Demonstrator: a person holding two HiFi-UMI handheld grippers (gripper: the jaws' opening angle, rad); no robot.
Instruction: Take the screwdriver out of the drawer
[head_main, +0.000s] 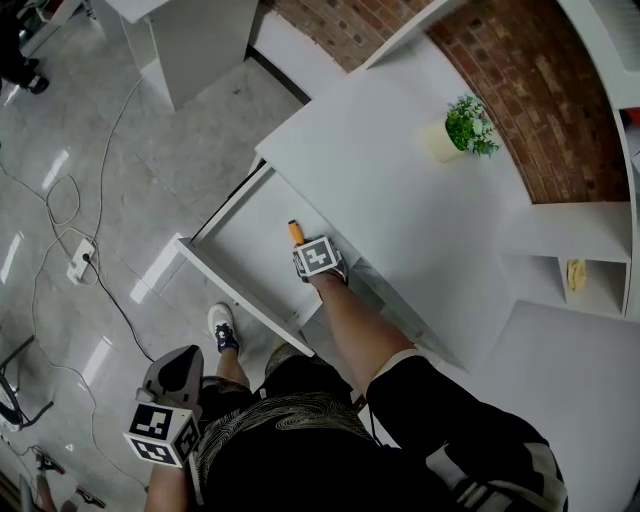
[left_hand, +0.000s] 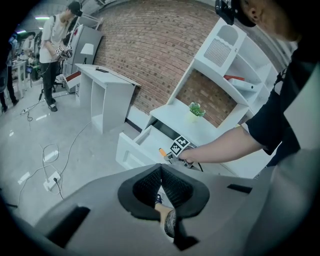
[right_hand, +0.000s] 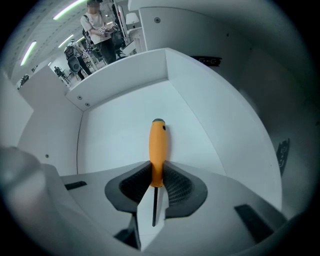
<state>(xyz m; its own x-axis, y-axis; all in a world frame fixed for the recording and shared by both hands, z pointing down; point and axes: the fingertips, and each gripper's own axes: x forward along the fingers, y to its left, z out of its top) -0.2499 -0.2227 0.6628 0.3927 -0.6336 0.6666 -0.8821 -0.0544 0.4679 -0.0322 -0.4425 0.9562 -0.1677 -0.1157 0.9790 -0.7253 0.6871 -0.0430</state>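
Screwdriver (right_hand: 157, 147): it lies inside the open drawer (head_main: 236, 291), near the right wall and close under the desk edge. The orange handle points away and the dark shaft runs back between the jaws.
Right gripper (right_hand: 156, 179): it is closed narrowly on the lower end of the handle, with a ribbed pad on each side.
Left gripper (left_hand: 161, 186): it hangs low by the person's leg, well apart from the drawer. The pads are pressed together with nothing between them.
Risk, biggest: the grip sits at one end of the handle, so most of the handle overhangs. My guess is that it could pivot or slip out on lifting, since a smooth round handle gives the pads little to bite on.
Risk, lesser: the handle tip lies near the drawer's wall and the desk's overhanging edge. A steep or hurried lift might knock it and twist it out of the pads.
Risk, least: a drop would probably land back in the drawer, costing a regrasp rather than causing damage.
Desk (head_main: 390, 185): the white top carries only a small potted plant (head_main: 466, 127).
Drawer contents: the screwdriver is the only thing visible, and the rest of the floor is bare white.
Shelf cubby (head_main: 600, 285): it holds a small yellow thing that is too small to identify.
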